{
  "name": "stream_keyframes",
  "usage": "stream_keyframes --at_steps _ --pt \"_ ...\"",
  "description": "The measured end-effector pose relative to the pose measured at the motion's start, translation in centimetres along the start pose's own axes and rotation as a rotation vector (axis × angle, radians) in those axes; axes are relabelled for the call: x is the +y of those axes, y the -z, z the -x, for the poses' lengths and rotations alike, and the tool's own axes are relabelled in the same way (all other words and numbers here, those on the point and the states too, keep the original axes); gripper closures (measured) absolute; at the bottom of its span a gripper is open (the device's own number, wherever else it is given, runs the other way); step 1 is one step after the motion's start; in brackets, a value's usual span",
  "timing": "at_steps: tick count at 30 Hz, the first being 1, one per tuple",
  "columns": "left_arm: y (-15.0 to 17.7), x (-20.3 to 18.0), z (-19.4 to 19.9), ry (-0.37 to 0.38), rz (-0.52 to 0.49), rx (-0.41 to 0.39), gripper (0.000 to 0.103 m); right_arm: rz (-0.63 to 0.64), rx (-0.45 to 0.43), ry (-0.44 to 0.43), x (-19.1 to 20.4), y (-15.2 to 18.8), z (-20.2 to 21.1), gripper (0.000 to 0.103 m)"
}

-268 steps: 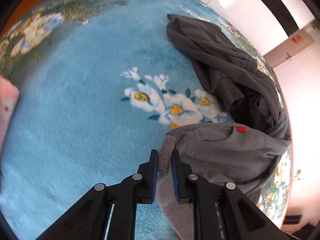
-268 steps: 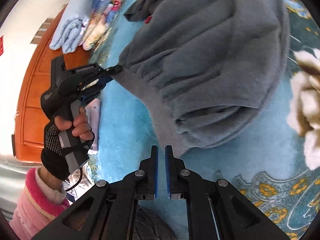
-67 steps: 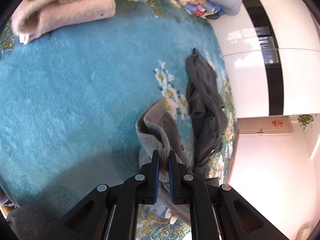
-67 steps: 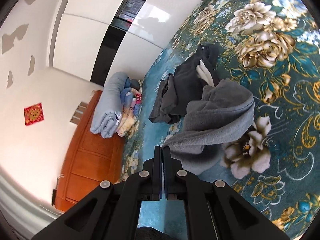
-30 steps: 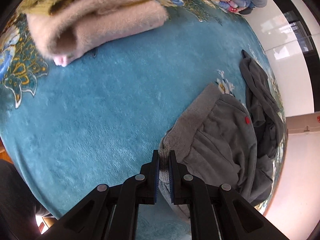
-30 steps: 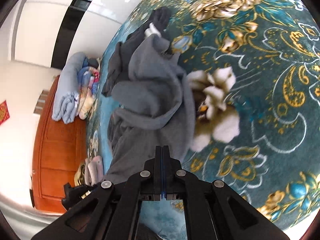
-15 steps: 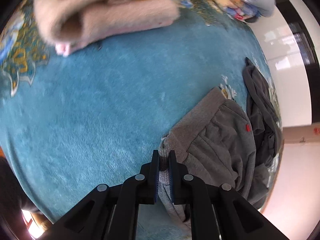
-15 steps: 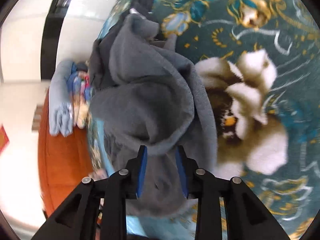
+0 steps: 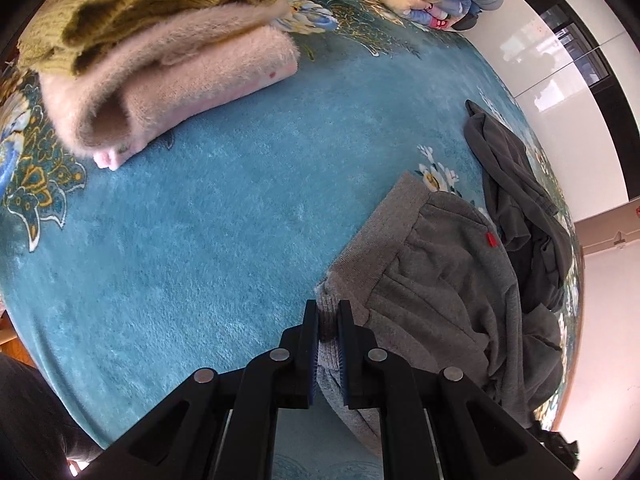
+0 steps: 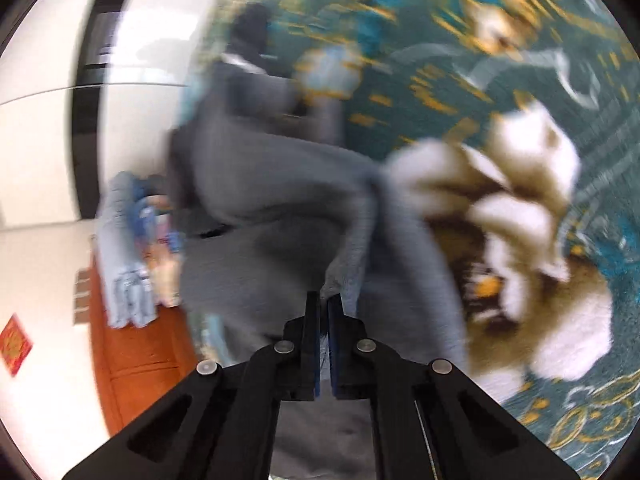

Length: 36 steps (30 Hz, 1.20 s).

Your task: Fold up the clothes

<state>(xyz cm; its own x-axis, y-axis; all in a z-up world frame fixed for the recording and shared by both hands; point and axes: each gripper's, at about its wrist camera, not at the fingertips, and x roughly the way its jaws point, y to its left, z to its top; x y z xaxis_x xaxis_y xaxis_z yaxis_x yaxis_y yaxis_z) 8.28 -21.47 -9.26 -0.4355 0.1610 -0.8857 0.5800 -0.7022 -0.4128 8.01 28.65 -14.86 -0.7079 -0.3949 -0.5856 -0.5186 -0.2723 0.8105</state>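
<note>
Two claws pinch fleecy grey sweatpants [image 9: 436, 280].

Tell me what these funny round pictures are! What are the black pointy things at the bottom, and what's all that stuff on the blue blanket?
Those black things are grabbing tools. A person holds one in each hand, and each has a small camera looking along its two fingers. That lens bends everything round.

The sharp picture comes from the left tool. It pinches the ribbed edge of a grey sweatshirt lying on a blue flowery blanket. Beside the sweatshirt lies a darker grey garment. Farther off sits a pile with a fluffy pink sweater and a green knit on top.

The blurry picture comes from the right tool, which is moving fast. It looks closed on a fold of the same grey sweatshirt.

The person is folding clothes.
</note>
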Motion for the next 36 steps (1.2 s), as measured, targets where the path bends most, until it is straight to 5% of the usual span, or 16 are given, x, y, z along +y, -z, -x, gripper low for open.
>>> stream_keyframes --at_steps 9,17,20,25,33,35,36 --pt "0.0 -0.2 -0.1 -0.007 -0.006 -0.002 0.094 0.237 -0.028 -0.192 13.3 -2.7 3.0 0.100" --pt "-0.4 -0.1 -1.0 -0.008 0.012 -0.003 0.094 0.341 -0.123 -0.137 23.4 -7.1 -1.4 0.100" --pt "-0.7 -0.1 -1.6 -0.015 0.012 0.003 0.093 0.327 -0.168 -0.071 24.1 -9.3 -3.8 0.100" --pt "-1.0 -0.1 -2.5 -0.024 0.015 0.016 0.092 0.332 -0.115 0.097 22.0 -10.3 -9.2 0.100" --pt "-1.3 -0.2 -3.1 -0.035 0.008 0.032 0.091 0.353 -0.039 0.118 20.0 -9.5 -9.8 0.098" --pt "-1.3 0.1 -3.0 -0.031 0.018 0.038 0.091 0.381 -0.026 0.112 20.5 -9.2 -9.1 0.090" --pt "-1.3 0.2 -3.0 -0.027 0.024 0.039 0.091 0.396 -0.019 0.108 20.7 -9.1 -8.8 0.071"
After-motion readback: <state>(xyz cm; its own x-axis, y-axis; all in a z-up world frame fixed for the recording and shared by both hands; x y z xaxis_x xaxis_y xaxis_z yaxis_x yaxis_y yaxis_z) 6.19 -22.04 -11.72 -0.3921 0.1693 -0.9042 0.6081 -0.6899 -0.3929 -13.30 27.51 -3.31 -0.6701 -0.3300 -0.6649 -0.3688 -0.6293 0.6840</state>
